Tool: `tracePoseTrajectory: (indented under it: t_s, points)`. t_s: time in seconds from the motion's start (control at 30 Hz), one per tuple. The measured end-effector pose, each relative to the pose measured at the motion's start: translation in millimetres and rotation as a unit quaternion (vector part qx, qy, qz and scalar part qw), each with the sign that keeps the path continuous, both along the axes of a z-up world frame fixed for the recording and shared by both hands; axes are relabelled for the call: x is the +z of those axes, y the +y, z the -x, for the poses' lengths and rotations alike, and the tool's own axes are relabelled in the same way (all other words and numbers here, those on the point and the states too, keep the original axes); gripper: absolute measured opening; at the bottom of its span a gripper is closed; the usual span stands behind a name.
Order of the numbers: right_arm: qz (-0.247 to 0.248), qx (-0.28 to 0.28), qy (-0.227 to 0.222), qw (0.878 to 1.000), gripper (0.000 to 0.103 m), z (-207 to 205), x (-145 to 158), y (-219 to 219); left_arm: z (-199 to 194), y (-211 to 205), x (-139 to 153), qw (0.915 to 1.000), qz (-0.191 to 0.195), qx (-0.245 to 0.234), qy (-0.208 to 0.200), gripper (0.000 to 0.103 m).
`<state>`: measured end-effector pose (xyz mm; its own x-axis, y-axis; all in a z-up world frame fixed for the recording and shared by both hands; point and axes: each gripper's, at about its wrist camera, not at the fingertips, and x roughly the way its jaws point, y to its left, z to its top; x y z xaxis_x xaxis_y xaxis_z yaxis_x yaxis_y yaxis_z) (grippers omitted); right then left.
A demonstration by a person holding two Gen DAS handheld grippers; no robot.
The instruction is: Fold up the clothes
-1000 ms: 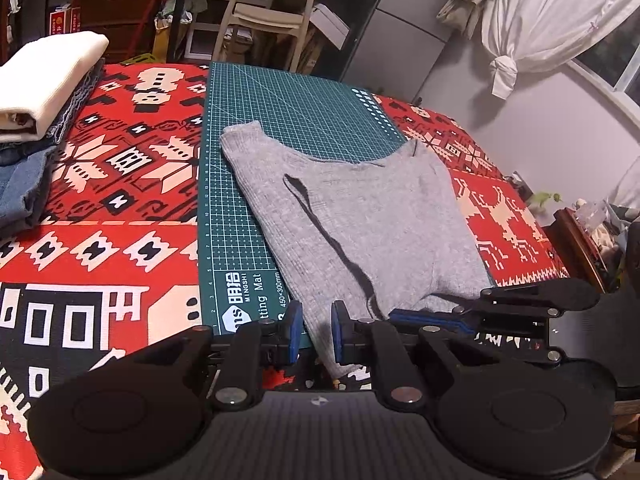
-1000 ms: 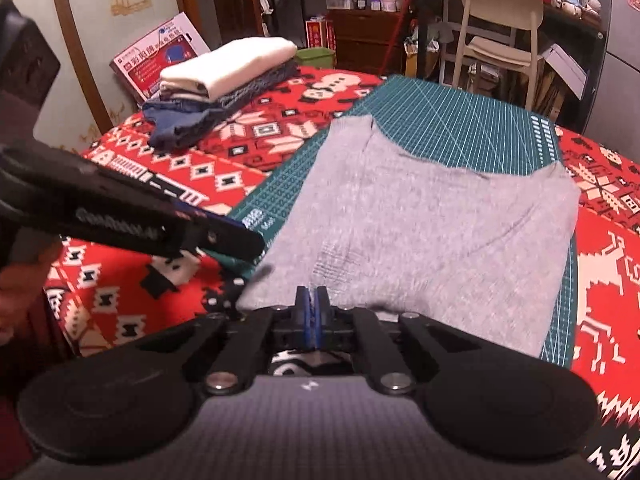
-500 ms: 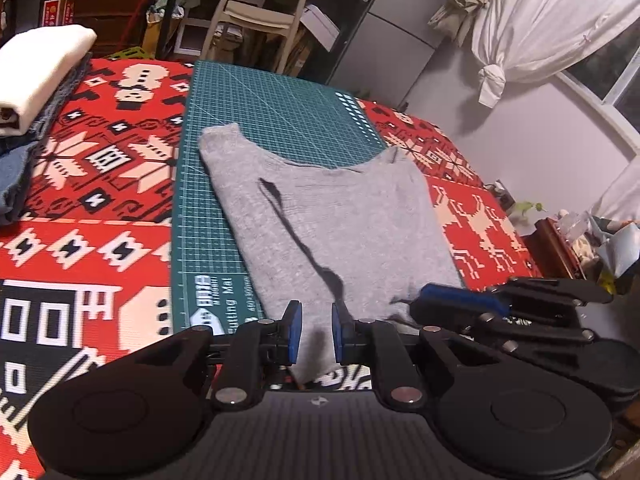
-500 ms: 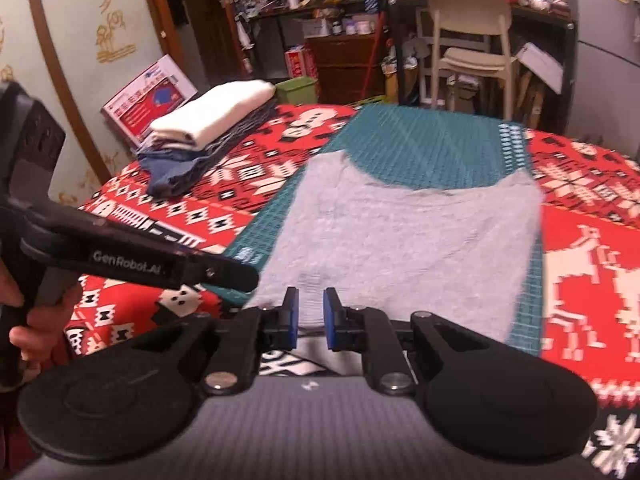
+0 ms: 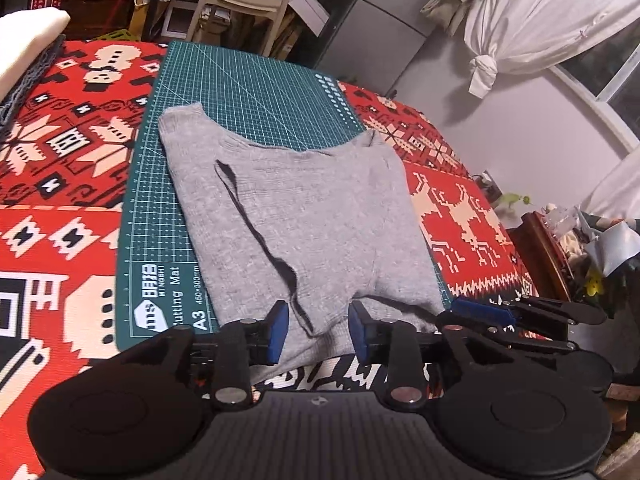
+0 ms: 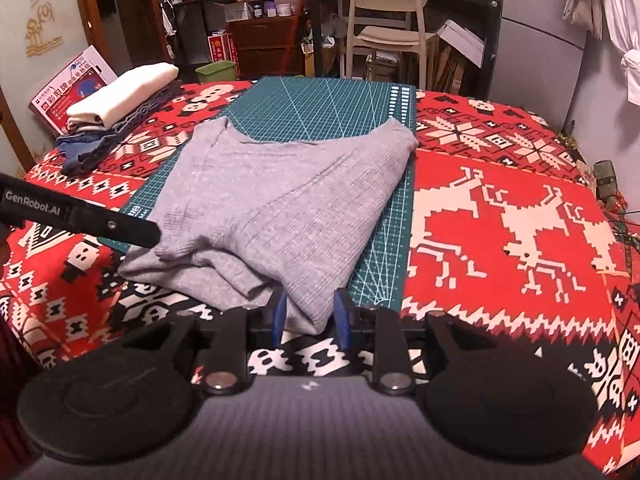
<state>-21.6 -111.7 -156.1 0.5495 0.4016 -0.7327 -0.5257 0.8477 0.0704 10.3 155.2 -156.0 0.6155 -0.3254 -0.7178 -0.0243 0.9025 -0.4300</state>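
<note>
The grey top (image 5: 304, 216) lies partly folded on the mat (image 5: 256, 92). Both grippers, left (image 5: 318, 332) and right (image 6: 310, 312), are opening narrowly around its near hem; more folds remain.

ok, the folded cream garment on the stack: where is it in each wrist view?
Left wrist: cream garment at the far upper-left edge, mostly cut off.
Right wrist: cream garment upper left, atop the dark clothes.
Shared landmark: green cutting mat, right of it in both.

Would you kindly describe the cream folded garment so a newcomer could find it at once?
Start at the red patterned cloth covering the table, then look to the pile left of the green cutting mat. The cream folded garment lies on top, the only pale piece above the darker blue ones.
</note>
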Motion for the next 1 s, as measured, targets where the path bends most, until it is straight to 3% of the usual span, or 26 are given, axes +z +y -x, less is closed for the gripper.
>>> tracePoseTrajectory:
  t_s: [0.07, 0.1, 0.13, 0.17, 0.4, 0.67, 0.77, 1.0]
  points:
    - [0.01, 0.006, -0.006, 1.0, 0.028, 2, -2, 4, -4, -4, -2, 0.9999, -0.007, 0.003, 0.007, 0.031]
    - [0.017, 0.008, -0.009, 1.0, 0.028, 3, -3, 6, -6, -5, -4, 0.9999, -0.012, 0.006, 0.01, 0.019]
    - [0.026, 0.01, -0.013, 1.0, 0.021, 4, -5, 9, -7, -6, -5, 0.9997, -0.019, 0.008, 0.014, 0.008]
    - [0.033, 0.011, -0.014, 0.999, 0.005, 4, -7, 10, -9, -7, -6, 0.9995, -0.026, 0.01, 0.017, 0.001]
    - [0.039, 0.018, -0.023, 0.999, 0.003, 12, 1, 7, 8, -3, 12, 0.999, -0.042, 0.013, -0.011, 0.001]
    - [0.047, 0.036, 0.006, 0.998, 0.007, 8, -13, 12, 5, 1, -7, 0.9985, -0.041, 0.013, 0.033, 0.001]
    - [0.032, 0.035, 0.013, 0.999, 0.013, 9, -10, 6, 8, 4, -4, 0.9988, -0.036, 0.017, 0.028, 0.008]
    - [-0.014, 0.009, 0.017, 1.0, 0.013, 4, 10, -19, 7, 22, 17, 0.999, -0.031, 0.032, -0.008, 0.01]
